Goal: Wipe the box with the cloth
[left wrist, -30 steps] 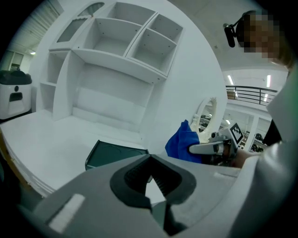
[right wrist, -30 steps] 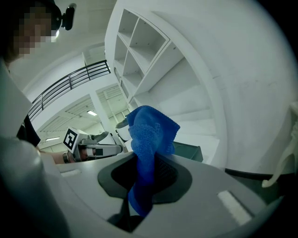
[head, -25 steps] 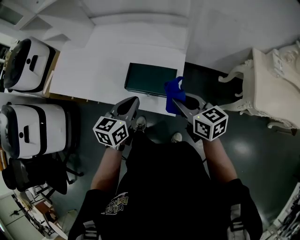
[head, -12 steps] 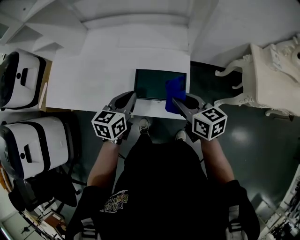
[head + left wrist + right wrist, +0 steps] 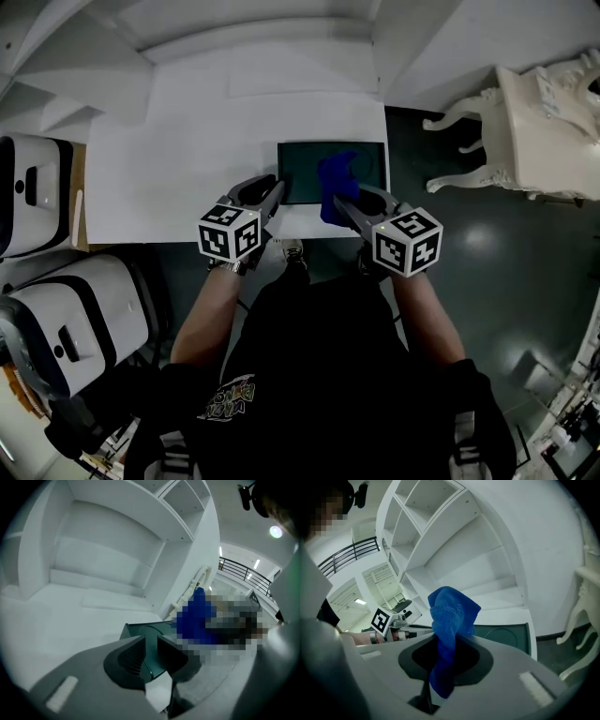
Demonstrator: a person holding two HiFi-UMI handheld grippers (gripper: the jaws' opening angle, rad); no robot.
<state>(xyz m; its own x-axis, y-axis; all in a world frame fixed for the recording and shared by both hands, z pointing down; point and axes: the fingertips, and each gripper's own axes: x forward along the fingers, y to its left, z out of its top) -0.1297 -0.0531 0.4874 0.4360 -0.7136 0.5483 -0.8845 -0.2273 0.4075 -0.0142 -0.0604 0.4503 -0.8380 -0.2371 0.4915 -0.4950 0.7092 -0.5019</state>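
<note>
A flat dark green box (image 5: 305, 169) lies near the front edge of the white table (image 5: 169, 159). My right gripper (image 5: 342, 204) is shut on a blue cloth (image 5: 336, 180), which hangs bunched over the box's right half. In the right gripper view the cloth (image 5: 450, 616) stands up out of my right gripper (image 5: 445, 653), with the box (image 5: 508, 637) behind. My left gripper (image 5: 270, 192) sits at the box's near left corner. In the left gripper view my left gripper (image 5: 151, 651) shows a narrow gap, and the box (image 5: 140, 631) is seen through it. I cannot tell whether it touches the box.
Two white and black machines (image 5: 28, 192) (image 5: 70, 314) stand at the left. An ornate white piece of furniture (image 5: 539, 117) stands at the right on the dark floor (image 5: 487, 244). White shelving (image 5: 436, 522) rises behind the table.
The person has stepped up to the table. Both grippers have moved forward, and the cloth has gone from the box's right edge to over its top.
</note>
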